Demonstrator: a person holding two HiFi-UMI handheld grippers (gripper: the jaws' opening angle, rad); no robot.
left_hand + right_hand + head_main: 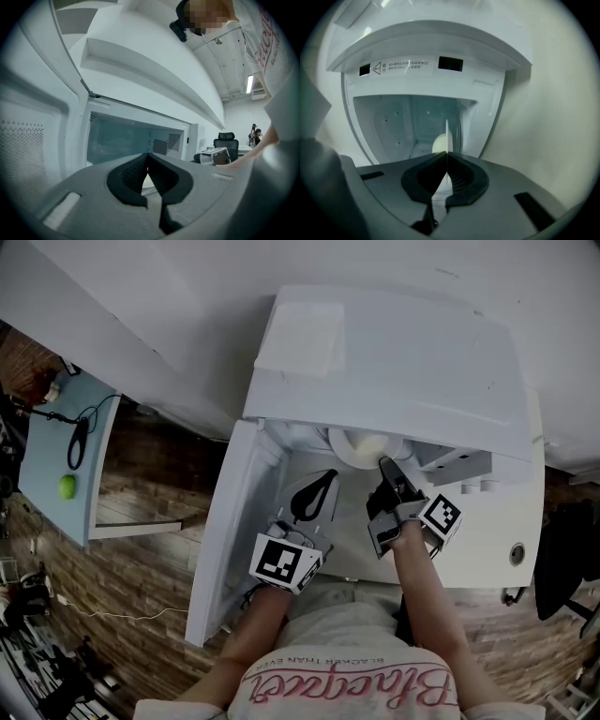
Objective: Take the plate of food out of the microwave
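At centre frame, my right gripper [382,463] pinches the rim of the plate [349,448] inside the open microwave [394,362]; just left, my left gripper [326,476] sits closed, empty.

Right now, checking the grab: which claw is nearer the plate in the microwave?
Right. The right claw grips the plate by its rim; the left claw sits shut outside the microwave, short of it.

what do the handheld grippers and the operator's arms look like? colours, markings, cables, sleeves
Both alike: left tongs and right tongs have grey moulded bodies and black ribbed pads tapering to a point. Each carries a white cube with black square markers. No cables visible. Worn: pale T-shirt with pink script lettering; no sleeves over the forearms.
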